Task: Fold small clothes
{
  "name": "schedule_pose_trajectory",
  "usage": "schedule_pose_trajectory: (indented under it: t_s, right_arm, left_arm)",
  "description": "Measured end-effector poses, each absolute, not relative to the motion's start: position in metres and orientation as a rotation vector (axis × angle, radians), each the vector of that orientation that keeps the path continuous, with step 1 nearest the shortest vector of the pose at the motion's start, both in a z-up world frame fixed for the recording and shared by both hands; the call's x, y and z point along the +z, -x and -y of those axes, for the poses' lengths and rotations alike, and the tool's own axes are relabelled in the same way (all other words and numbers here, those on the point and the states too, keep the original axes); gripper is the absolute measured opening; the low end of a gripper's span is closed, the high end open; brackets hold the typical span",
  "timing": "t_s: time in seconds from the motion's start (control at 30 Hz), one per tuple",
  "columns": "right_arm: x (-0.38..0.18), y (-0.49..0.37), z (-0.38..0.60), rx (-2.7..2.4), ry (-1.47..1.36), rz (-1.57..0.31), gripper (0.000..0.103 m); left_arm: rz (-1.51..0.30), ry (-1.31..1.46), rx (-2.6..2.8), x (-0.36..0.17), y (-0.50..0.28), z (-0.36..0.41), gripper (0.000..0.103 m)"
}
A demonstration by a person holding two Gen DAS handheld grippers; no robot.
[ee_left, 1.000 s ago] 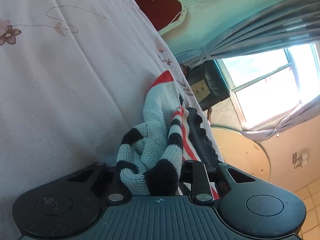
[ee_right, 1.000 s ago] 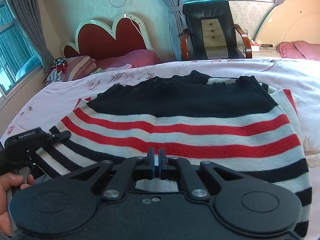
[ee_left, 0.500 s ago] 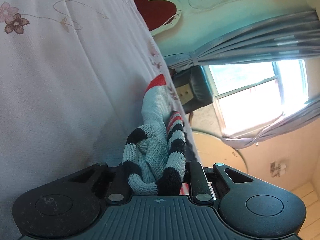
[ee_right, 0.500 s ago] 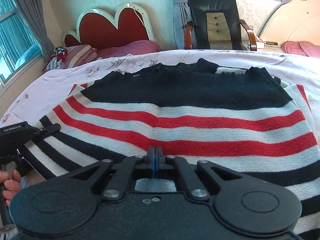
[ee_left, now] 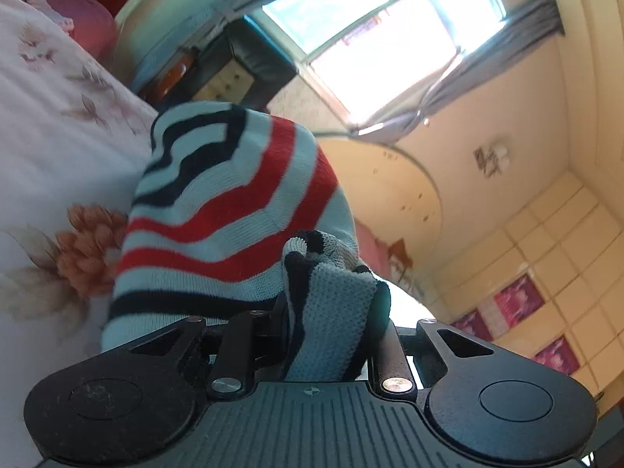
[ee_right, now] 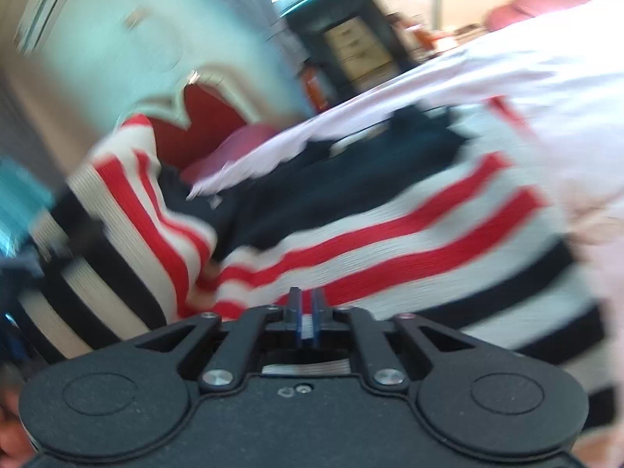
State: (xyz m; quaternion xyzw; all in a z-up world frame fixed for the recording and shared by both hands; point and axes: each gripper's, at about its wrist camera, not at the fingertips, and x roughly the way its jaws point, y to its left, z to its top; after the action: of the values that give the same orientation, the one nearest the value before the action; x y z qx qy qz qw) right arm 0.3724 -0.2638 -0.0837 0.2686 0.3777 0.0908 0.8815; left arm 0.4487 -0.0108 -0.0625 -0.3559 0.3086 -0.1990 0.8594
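Note:
A small knit sweater [ee_right: 390,234] with red, black and pale stripes and a black top lies on the bed. My left gripper [ee_left: 331,312] is shut on a bunched striped edge of the sweater [ee_left: 218,210] and holds it lifted off the bed. In the right wrist view that lifted side [ee_right: 128,214] rises at the left. My right gripper [ee_right: 307,312] is shut on the sweater's near hem; the view is blurred by motion.
The white floral bedsheet [ee_left: 50,148] spreads to the left. A red headboard [ee_right: 210,117] and a pink pillow [ee_right: 238,144] are at the bed's far end. A black chair [ee_left: 241,74] stands under the window.
Both grippers have swung upward with the sweater. The left side of the sweater has lifted off the bed and folds over. Both views have tilted sharply.

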Motion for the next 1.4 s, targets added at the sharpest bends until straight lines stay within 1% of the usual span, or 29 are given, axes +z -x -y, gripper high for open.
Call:
schedule_pose_trajectory:
  t_s: [0.07, 0.1, 0.13, 0.17, 0.2, 0.23, 0.27, 0.3, 0.37, 0.47, 0.5, 0.53, 0.57, 0.67, 0.77, 0.87, 0.93, 0.97, 1.0, 1.03, 1.13, 1.27, 1.4]
  right_arm:
    - [-0.081, -0.359, 0.3, 0.132, -0.64, -0.765, 0.016]
    - [-0.08, -0.353, 0.317, 0.105, -0.672, -0.75, 0.025]
    - [-0.079, -0.347, 0.333, 0.086, -0.709, -0.738, 0.029]
    - [-0.078, -0.342, 0.348, 0.078, -0.75, -0.732, 0.031]
    - [-0.077, -0.337, 0.359, 0.08, -0.782, -0.726, 0.034]
    - [-0.075, -0.334, 0.367, 0.081, -0.804, -0.72, 0.04]
    - [-0.074, -0.33, 0.374, 0.083, -0.819, -0.715, 0.042]
    - [-0.072, -0.328, 0.378, 0.089, -0.831, -0.712, 0.047]
    - [-0.069, -0.326, 0.379, 0.11, -0.846, -0.713, 0.048]
    - [-0.066, -0.333, 0.367, 0.171, -0.842, -0.74, 0.053]
    - [-0.065, -0.336, 0.36, 0.192, -0.835, -0.755, 0.058]
    - [-0.065, -0.339, 0.354, 0.212, -0.83, -0.77, 0.062]
    - [-0.066, -0.343, 0.347, 0.238, -0.832, -0.785, 0.064]
    - [-0.073, -0.355, 0.329, 0.26, -0.845, -0.849, 0.064]
    - [-0.081, -0.37, 0.312, 0.221, -0.791, -0.949, 0.065]
    - [-0.078, -0.378, 0.293, 0.23, -0.689, -0.97, 0.06]
    - [-0.072, -0.382, 0.276, 0.22, -0.541, -0.982, 0.045]
    - [-0.069, -0.382, 0.264, 0.216, -0.449, -0.983, 0.041]
    - [-0.065, -0.381, 0.255, 0.219, -0.367, -0.966, 0.029]
    - [-0.061, -0.379, 0.246, 0.228, -0.295, -0.938, 0.026]
    - [-0.043, -0.368, 0.229, 0.236, -0.111, -0.831, 0.023]
    - [-0.018, -0.349, 0.235, 0.218, 0.001, -0.693, 0.023]
    - [-0.018, -0.336, 0.247, 0.142, 0.125, -0.628, 0.023]
  left_arm:
    - [-0.736, 0.678, -0.409, -0.075, -0.458, 0.045, 0.023]
    - [-0.767, 0.648, -0.402, -0.081, -0.462, 0.059, 0.025]
    - [-0.792, 0.599, -0.406, -0.086, -0.46, 0.076, 0.029]
    - [-0.779, 0.532, -0.407, -0.085, -0.457, 0.09, 0.034]
    - [-0.763, 0.496, -0.42, -0.08, -0.453, 0.097, 0.059]
    - [-0.753, 0.501, -0.464, -0.074, -0.449, 0.102, 0.087]
    - [-0.744, 0.514, -0.512, -0.064, -0.443, 0.102, 0.093]
    - [-0.731, 0.502, -0.526, -0.055, -0.437, 0.101, 0.094]
    - [-0.684, 0.479, -0.552, -0.034, -0.422, 0.085, 0.094]
    - [-0.612, 0.512, -0.476, -0.018, -0.413, 0.029, 0.094]
    - [-0.602, 0.497, -0.415, -0.019, -0.409, 0.013, 0.094]
    - [-0.613, 0.477, -0.345, -0.024, -0.406, -0.005, 0.094]
    - [-0.637, 0.478, -0.294, -0.029, -0.411, -0.022, 0.094]
    - [-0.698, 0.515, -0.21, -0.054, -0.42, -0.054, 0.094]
    - [-0.767, 0.473, -0.173, -0.082, -0.437, -0.051, 0.094]
    - [-0.791, 0.47, -0.166, -0.099, -0.438, -0.042, 0.094]
    - [-0.788, 0.47, -0.161, -0.1, -0.438, -0.04, 0.094]
    - [-0.789, 0.463, -0.161, -0.098, -0.438, -0.038, 0.094]
    - [-0.79, 0.46, -0.16, -0.096, -0.438, -0.036, 0.094]
    - [-0.788, 0.456, -0.163, -0.093, -0.44, -0.035, 0.094]
    - [-0.752, 0.428, -0.19, -0.079, -0.442, -0.027, 0.094]
    - [-0.738, 0.385, -0.243, -0.07, -0.453, -0.007, 0.094]
    - [-0.743, 0.297, -0.294, -0.066, -0.463, 0.028, 0.094]
